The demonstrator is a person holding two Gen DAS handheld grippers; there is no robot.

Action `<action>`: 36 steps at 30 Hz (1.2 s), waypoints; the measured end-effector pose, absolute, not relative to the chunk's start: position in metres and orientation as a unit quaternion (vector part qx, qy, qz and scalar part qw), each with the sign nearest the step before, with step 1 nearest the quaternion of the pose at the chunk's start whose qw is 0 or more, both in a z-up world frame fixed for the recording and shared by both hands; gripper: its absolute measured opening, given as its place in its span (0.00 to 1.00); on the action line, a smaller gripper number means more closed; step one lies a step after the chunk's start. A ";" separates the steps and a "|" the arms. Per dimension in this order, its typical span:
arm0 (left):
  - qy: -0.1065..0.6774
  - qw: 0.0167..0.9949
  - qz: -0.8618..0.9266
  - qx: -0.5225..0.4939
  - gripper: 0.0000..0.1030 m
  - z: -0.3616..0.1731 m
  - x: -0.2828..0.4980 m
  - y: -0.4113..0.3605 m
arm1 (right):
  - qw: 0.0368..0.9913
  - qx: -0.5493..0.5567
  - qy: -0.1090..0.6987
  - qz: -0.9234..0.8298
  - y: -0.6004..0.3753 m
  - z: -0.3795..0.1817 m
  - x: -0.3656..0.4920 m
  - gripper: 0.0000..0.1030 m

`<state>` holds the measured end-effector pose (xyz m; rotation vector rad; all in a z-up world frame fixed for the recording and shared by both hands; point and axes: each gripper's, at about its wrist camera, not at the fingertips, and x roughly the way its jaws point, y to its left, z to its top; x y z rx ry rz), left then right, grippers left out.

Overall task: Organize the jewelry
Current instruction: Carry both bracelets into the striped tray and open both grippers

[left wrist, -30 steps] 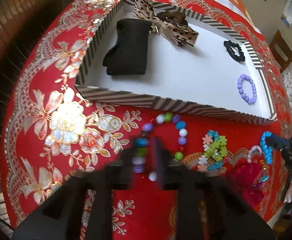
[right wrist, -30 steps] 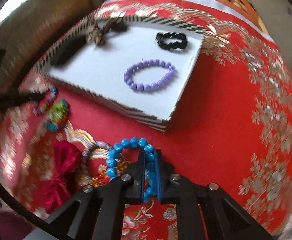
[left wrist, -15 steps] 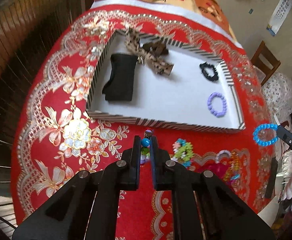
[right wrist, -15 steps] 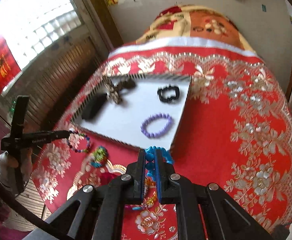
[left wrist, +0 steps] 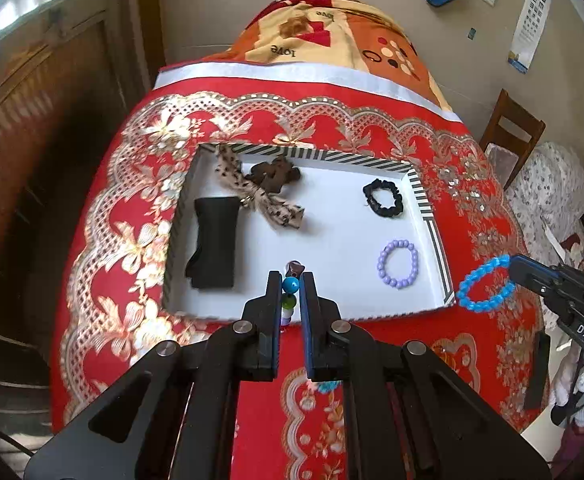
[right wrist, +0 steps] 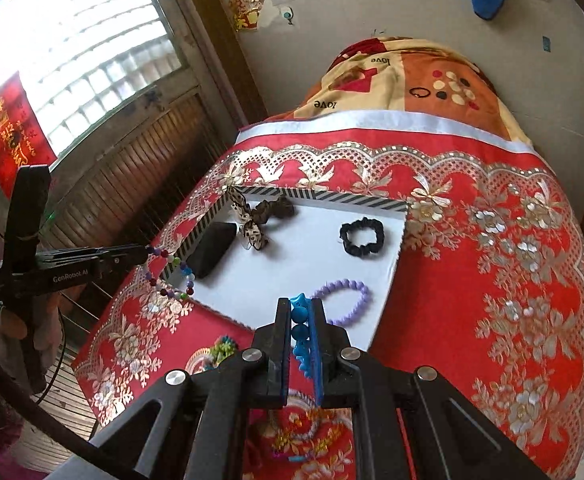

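My left gripper (left wrist: 290, 280) is shut on a multicoloured bead bracelet (left wrist: 290, 285), held in the air over the near edge of the striped white tray (left wrist: 421, 189); the bracelet hangs from it in the right wrist view (right wrist: 172, 274). My right gripper (right wrist: 300, 307) is shut on a blue bead bracelet (right wrist: 299, 322), raised by the tray's near right corner; it also shows in the left wrist view (left wrist: 485, 284). In the tray lie a purple bead bracelet (left wrist: 398, 263), a black scrunchie (left wrist: 383, 198), a leopard bow (left wrist: 260, 196), a brown scrunchie (left wrist: 276, 174) and a black cloth piece (left wrist: 214, 248).
The tray stands on a red floral tablecloth (left wrist: 475, 208). On the cloth in front of the tray lie a green flower bracelet (right wrist: 222, 348) and more colourful pieces (right wrist: 303, 436). A wooden chair (left wrist: 511, 132) stands at the right. A patterned blanket (left wrist: 331, 36) lies behind.
Both grippers have lifted their bracelets off the cloth and risen well above the table, toward the tray. Both jaws have stayed shut.
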<state>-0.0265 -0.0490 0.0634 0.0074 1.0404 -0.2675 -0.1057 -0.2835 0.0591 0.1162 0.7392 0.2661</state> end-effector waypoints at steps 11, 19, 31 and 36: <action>0.515 0.845 -0.143 0.026 0.07 0.035 0.018 -0.078 | 0.910 0.056 0.386 0.140 -0.268 0.043 -0.044 0.07; 0.543 0.829 -0.134 0.017 0.07 0.004 0.047 -0.076 | 0.898 0.062 0.407 0.155 -0.255 0.030 0.005 0.07; 0.574 0.815 -0.080 -0.006 0.07 -0.034 0.079 -0.038 | 0.887 0.060 0.433 0.151 -0.247 -0.006 0.110 0.07; 0.572 0.817 -0.070 -0.002 0.07 -0.037 0.085 -0.035 | 0.887 0.089 0.439 0.112 -0.263 -0.021 0.146 0.07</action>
